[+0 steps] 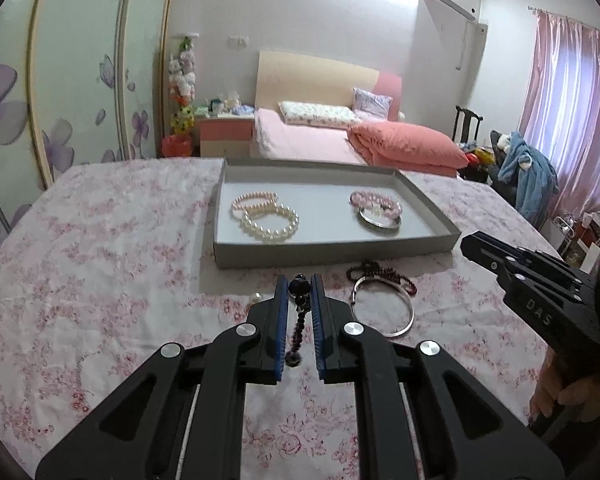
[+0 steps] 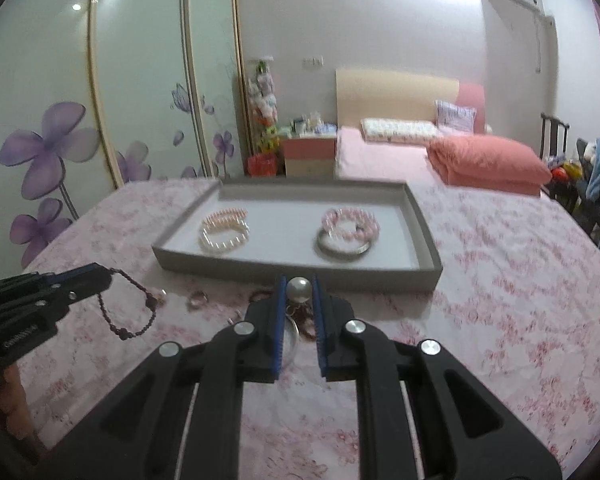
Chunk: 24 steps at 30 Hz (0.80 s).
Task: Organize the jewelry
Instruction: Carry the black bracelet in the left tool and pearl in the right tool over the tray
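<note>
Furthest left on my side, the left gripper (image 1: 299,285) is clamped nearly closed on a dark beaded bracelet of small purple-black beads (image 1: 298,320). One larger black bead sits pinched between the blue pads, and the rest of the strand hangs free in a loop below the fingers, clear of the pink floral tablecloth (image 1: 100,264). In the right wrist view I see that same loop dangling from the tips.

Beyond it stands the shallow grey cardboard tray (image 1: 332,251). In its left half lie two cream pearl bracelets (image 1: 266,216), overlapping each other. In its right half a pink beaded bracelet (image 1: 376,202) rests on the far rim of a plain silver bangle (image 1: 380,224).

On the cloth just in front of the tray, right of my left gripper, a thin silver hoop bangle (image 1: 384,308) lies flat, with a dark reddish-brown beaded strand (image 1: 380,274) across its far edge.

The right gripper (image 2: 299,288) is likewise almost closed, holding a large round white pearl (image 2: 299,289) between its pads; something small hangs beneath the pearl, but it is too blurred for me to name. A small ring (image 2: 198,299) lies on the cloth to its left.
</note>
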Motion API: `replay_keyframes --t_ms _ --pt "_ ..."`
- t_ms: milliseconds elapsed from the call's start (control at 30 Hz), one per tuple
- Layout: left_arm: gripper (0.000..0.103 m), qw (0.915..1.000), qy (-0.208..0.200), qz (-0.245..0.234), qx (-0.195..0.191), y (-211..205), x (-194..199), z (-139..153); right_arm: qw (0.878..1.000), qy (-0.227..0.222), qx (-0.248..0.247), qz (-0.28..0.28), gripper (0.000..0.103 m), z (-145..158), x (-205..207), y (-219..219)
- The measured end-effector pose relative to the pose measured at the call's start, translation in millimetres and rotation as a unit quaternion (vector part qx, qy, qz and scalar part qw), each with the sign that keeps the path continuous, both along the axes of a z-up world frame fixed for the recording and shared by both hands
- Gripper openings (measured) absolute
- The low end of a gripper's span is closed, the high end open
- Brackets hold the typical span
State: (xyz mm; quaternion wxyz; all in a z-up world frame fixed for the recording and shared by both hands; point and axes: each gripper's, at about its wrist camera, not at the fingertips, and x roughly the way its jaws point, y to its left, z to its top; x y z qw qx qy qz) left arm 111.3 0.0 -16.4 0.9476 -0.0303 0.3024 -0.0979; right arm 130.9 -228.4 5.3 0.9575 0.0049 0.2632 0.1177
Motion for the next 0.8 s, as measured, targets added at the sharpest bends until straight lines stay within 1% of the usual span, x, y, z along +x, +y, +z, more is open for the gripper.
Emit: replay_keyframes --t_ms 167,367,633,800 --pt "0.012 0.999 -0.041 0.012 0.011 -4.2 -7.3 13.4 0.999 -0.052 -0.008 0.0 0.014 16.8 -14.1 6.8" --pt "0.012 0.996 -0.082 0.018 0.029 -11.6 -14.2 27.0 0.995 -0.101 -0.011 -0.009 0.014 31.4 -26.8 9.0" --pt "0.012 0.9919 -0.116 0.025 0.044 -20.0 -18.1 36.4 0.991 -0.133 -0.008 -0.017 0.014 41.3 -33.0 10.2" --pt "0.012 0.9908 -0.123 0.032 0.047 -21.0 -13.5 39.0 0.989 -0.144 -0.007 -0.025 0.014 47.2 -31.7 8.8"
